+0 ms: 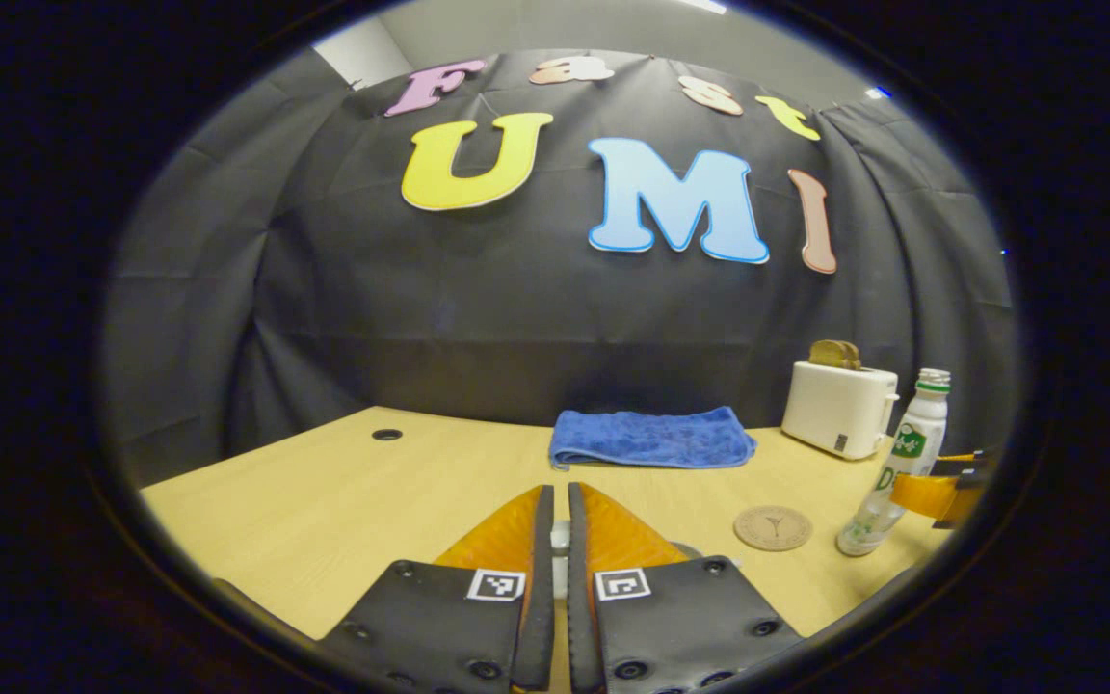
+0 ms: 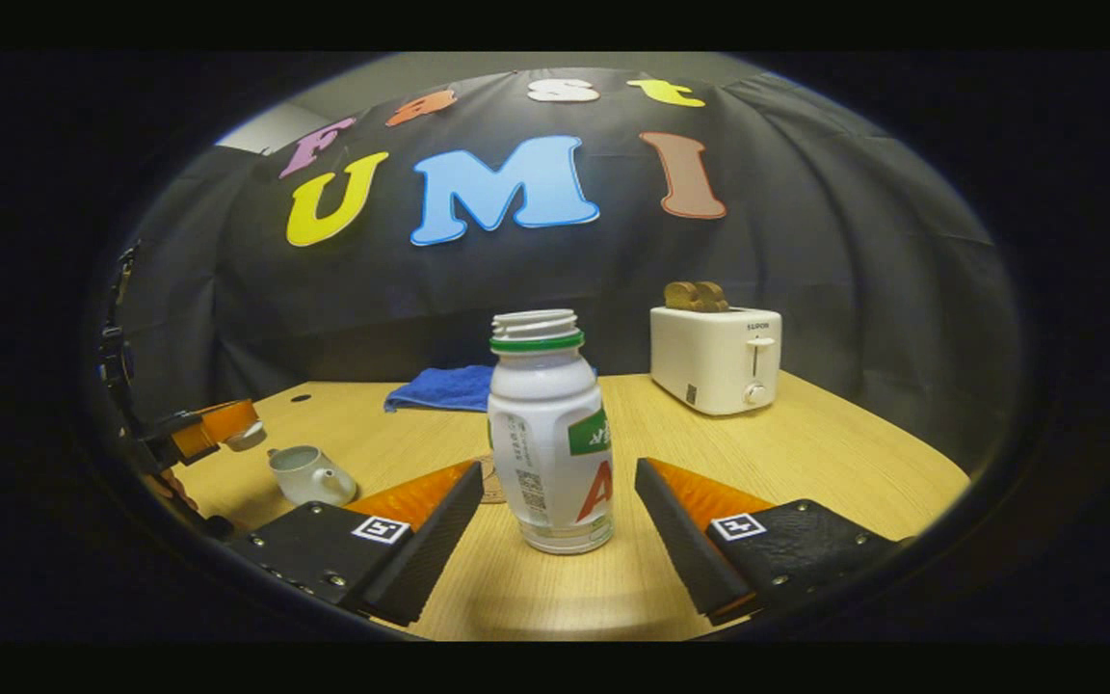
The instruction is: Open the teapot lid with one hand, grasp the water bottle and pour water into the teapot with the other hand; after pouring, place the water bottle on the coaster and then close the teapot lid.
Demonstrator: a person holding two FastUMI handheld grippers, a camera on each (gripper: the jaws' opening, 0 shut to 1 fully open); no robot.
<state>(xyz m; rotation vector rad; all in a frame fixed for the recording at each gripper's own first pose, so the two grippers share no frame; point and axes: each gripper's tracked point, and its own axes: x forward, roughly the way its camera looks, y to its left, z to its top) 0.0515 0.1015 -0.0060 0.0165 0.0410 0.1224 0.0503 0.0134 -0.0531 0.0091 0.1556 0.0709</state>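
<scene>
The right hand-held gripper [image 2: 547, 520] stands spread around the uncapped water bottle [image 2: 549, 434] on the table [image 2: 806, 434], not touching it, while the left hand-held gripper [image 1: 560, 540] (pinching the teapot lid [image 2: 247, 437]) hovers above the open teapot [image 2: 309, 474].

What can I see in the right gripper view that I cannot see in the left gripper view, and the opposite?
Right gripper view: the teapot, lid off, and the right gripper open around the water bottle. Left gripper view: the coaster in full, beside the bottle. Both: the bottle, the left gripper closed on the lid, the toaster, the blue towel, the table.
</scene>
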